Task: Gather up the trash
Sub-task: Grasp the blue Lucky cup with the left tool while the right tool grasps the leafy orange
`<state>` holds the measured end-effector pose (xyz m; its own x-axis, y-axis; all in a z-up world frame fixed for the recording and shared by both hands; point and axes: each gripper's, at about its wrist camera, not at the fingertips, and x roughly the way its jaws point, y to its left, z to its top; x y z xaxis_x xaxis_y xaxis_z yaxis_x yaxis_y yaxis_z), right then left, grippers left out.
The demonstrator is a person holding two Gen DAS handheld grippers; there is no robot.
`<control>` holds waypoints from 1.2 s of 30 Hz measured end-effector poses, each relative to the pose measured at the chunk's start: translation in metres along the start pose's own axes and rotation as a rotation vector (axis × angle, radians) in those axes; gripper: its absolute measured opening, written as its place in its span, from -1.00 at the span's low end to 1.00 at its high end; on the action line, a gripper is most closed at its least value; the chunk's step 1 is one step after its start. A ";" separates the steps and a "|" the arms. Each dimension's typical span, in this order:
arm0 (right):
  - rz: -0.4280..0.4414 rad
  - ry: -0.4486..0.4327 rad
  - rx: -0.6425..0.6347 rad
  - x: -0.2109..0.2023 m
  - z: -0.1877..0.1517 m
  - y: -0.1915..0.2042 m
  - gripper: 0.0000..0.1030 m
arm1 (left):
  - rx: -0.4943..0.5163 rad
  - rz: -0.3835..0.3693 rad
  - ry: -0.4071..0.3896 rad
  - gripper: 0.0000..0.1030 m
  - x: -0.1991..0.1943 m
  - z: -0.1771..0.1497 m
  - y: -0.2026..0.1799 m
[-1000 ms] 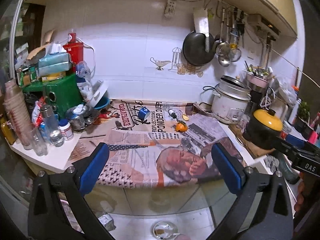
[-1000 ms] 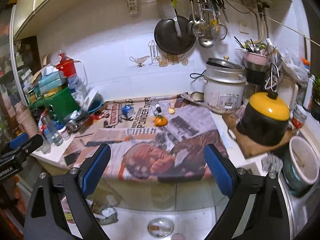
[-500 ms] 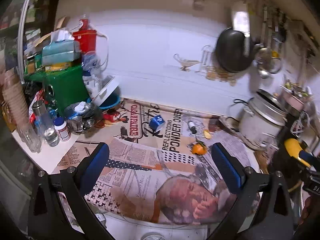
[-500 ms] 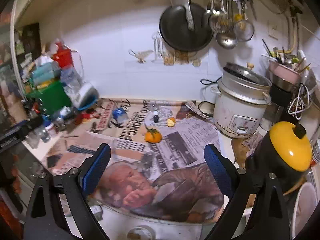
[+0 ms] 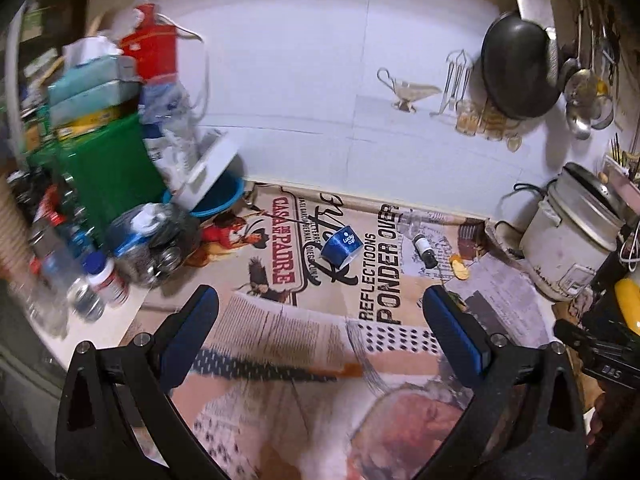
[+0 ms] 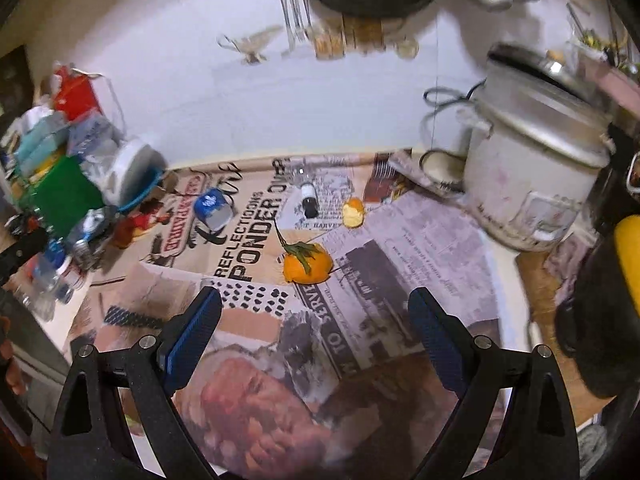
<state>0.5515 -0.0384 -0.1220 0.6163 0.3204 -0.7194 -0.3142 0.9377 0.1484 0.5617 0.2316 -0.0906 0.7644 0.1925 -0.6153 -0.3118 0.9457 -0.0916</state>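
Observation:
On the newspaper-covered counter [image 5: 384,280] lies a tipped blue paper cup [image 5: 342,245], a small dark bottle [image 5: 425,249] and a bit of orange peel [image 5: 459,271]. My left gripper [image 5: 320,334] is open and empty, hovering short of the cup. In the right wrist view an orange peel with a green stem [image 6: 307,266] lies just beyond my open, empty right gripper [image 6: 314,334]. Farther back there are the small bottle [image 6: 309,201], a second peel piece [image 6: 353,212] and the blue cup [image 6: 212,208].
A white rice cooker [image 6: 536,176] stands at the right, a black pot with a yellow lid [image 6: 608,312] nearer. A green box [image 5: 104,176], a blue bowl [image 5: 216,200] and several bottles [image 5: 80,280] crowd the left. A black pan [image 5: 518,72] and ladles hang on the wall.
Both grippers have moved forward and down over the counter. The cup and the stemmed peel now look larger and closer. Jaws stay open.

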 end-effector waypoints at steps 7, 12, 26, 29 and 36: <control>-0.026 0.129 0.094 0.088 0.017 0.014 0.81 | 0.049 -0.059 0.065 0.99 0.082 0.034 0.024; -0.100 0.217 0.156 0.148 0.017 0.011 0.80 | 0.098 -0.088 0.152 0.99 0.155 0.039 0.032; -0.079 0.283 0.285 0.199 0.009 -0.006 -0.22 | 0.151 -0.200 0.370 0.70 0.312 0.020 -0.005; -0.079 0.284 0.269 0.195 0.007 -0.005 -0.43 | 0.197 -0.196 0.377 0.54 0.326 0.017 -0.012; -0.039 0.254 0.270 0.179 0.005 -0.001 -0.56 | 0.268 -0.166 0.393 -0.14 0.329 0.010 -0.021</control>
<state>0.6660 0.0188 -0.2474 0.4146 0.2715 -0.8686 -0.0710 0.9612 0.2666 0.8258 0.2779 -0.2834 0.5052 -0.0307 -0.8624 -0.0089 0.9991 -0.0408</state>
